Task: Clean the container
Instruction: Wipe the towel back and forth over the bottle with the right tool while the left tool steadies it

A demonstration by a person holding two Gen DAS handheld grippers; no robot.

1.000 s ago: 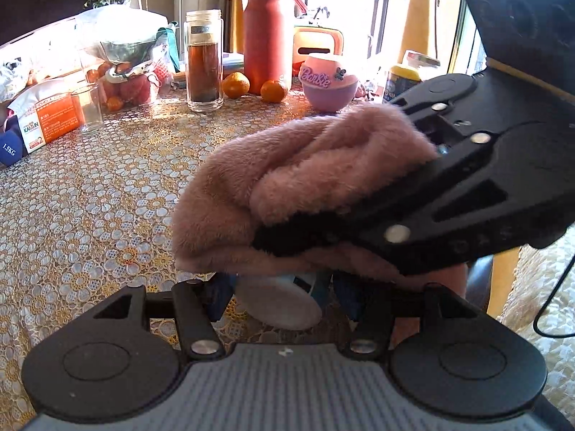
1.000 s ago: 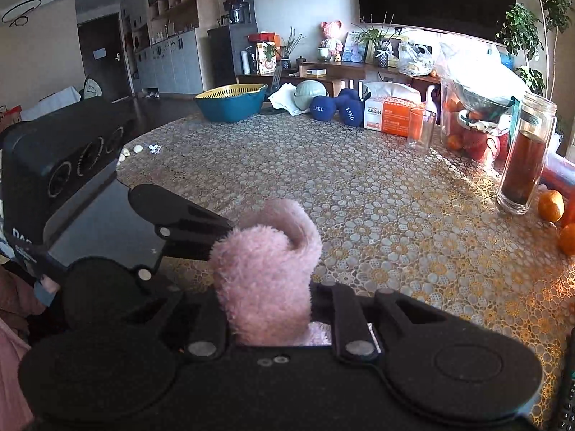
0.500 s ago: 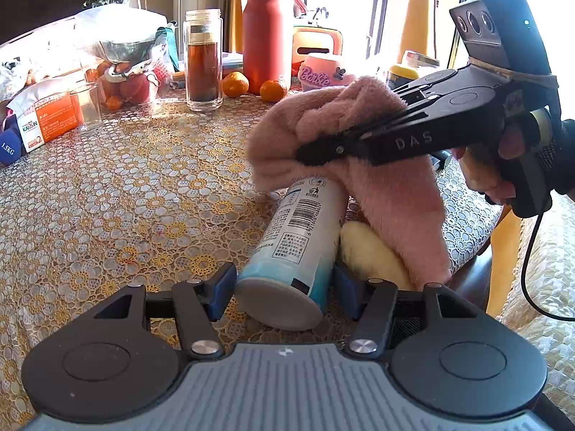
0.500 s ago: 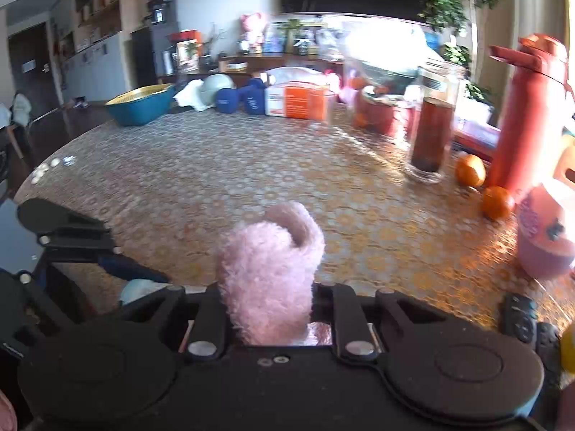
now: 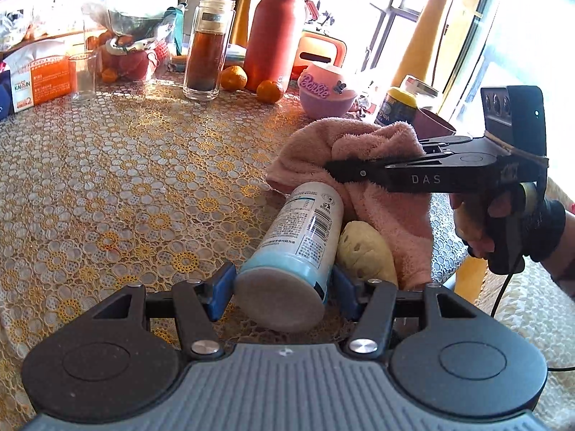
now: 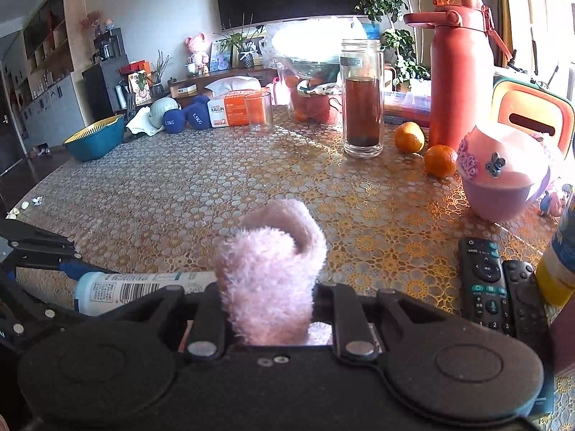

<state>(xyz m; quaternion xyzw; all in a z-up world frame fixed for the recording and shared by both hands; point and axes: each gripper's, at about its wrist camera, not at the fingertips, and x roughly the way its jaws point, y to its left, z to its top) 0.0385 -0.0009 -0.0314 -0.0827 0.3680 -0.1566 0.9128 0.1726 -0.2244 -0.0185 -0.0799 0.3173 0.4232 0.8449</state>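
Right gripper [image 5: 332,168] with pink towel [image 5: 377,176] has pulled back off the container [image 5: 302,230], now beside its far end.
Left gripper [image 5: 280,287] fingers clamp the container's base, tilted over the bench [image 5: 125,179]; right fingers pinch the towel shut, hand [image 5: 478,222] at bench edge. Open bench left; remotes [image 6: 499,283], pink bowl [image 6: 503,179] crowd right.

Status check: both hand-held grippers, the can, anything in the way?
Left hand-held gripper shut on white-and-blue can, lying tilted. Right hand-held gripper shut on pink cloth, draped at can's far end. Yellowish lump beside can.
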